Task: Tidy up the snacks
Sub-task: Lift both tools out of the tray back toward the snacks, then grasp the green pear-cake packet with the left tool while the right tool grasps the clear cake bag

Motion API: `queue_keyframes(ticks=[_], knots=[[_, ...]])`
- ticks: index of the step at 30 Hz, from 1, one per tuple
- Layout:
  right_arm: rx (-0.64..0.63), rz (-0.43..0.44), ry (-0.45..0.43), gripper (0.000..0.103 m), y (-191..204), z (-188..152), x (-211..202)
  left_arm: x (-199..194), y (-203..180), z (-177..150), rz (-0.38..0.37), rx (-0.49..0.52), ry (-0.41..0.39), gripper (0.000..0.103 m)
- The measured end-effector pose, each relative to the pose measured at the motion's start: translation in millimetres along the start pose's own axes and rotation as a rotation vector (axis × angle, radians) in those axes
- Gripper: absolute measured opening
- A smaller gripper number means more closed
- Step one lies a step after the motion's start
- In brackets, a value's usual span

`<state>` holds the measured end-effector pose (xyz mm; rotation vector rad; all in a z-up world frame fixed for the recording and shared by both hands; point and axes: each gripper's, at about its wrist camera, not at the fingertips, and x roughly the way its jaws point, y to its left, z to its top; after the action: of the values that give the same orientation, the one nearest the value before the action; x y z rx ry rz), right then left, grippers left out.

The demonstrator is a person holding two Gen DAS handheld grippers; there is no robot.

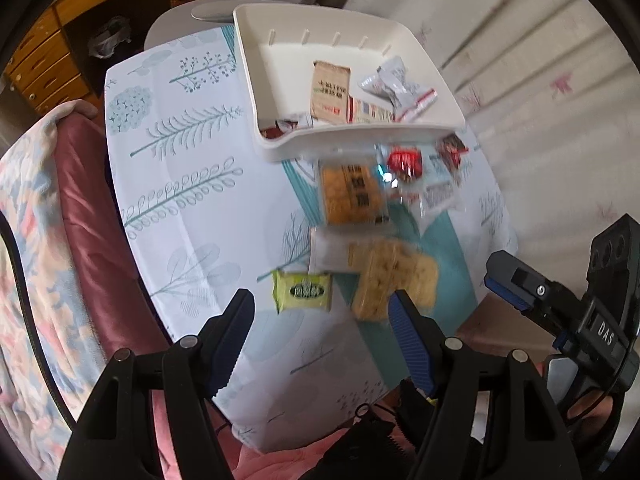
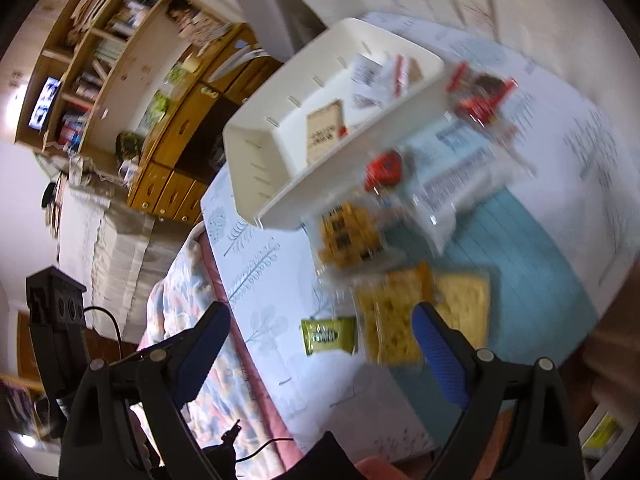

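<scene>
Several loose snack packets (image 1: 352, 194) near white tray (image 1: 400, 141) | light, crinkly, slippery; pinch flat edges | left gripper (image 1: 320, 320) half-open, empty | right gripper (image 2: 320, 334) wide, empty

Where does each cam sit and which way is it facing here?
Left wrist: on the left gripper, angled steeply down at the table; own open fingers frame the green packet; right gripper shows at the right edge.
Right wrist: on the right gripper, tilted down across the table towards shelves behind; own open fingers in the foreground, left gripper's body at the left edge.
Shared: white tray, green packet, yellow cracker packs, patterned tablecloth.
</scene>
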<state>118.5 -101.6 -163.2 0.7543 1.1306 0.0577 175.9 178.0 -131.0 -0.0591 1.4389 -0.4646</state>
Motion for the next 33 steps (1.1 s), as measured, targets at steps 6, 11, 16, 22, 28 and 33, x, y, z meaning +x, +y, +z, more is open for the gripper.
queue_keyframes(ticks=[6, 11, 16, 22, 28, 33], knots=[[0.092, -0.015, -0.003, 0.093, -19, -32, -4, 10, 0, -24, 0.006, 0.057, 0.040, 0.068], [0.141, -0.051, 0.010, 0.093, -39, -48, -5, 25, -4, -37, 0.029, 0.084, 0.067, 0.068], [0.194, -0.075, 0.034, 0.093, -63, -54, -1, 42, -7, -41, 0.053, 0.092, 0.080, 0.068], [0.234, -0.105, 0.053, 0.093, -88, -53, 10, 67, -14, -36, 0.092, 0.128, 0.038, 0.068], [0.246, -0.158, 0.105, 0.093, -109, -47, 27, 96, -19, -28, 0.138, 0.161, 0.021, 0.068], [0.203, -0.189, 0.122, 0.093, -116, -40, 39, 122, -20, -22, 0.188, 0.185, 0.017, 0.068]])
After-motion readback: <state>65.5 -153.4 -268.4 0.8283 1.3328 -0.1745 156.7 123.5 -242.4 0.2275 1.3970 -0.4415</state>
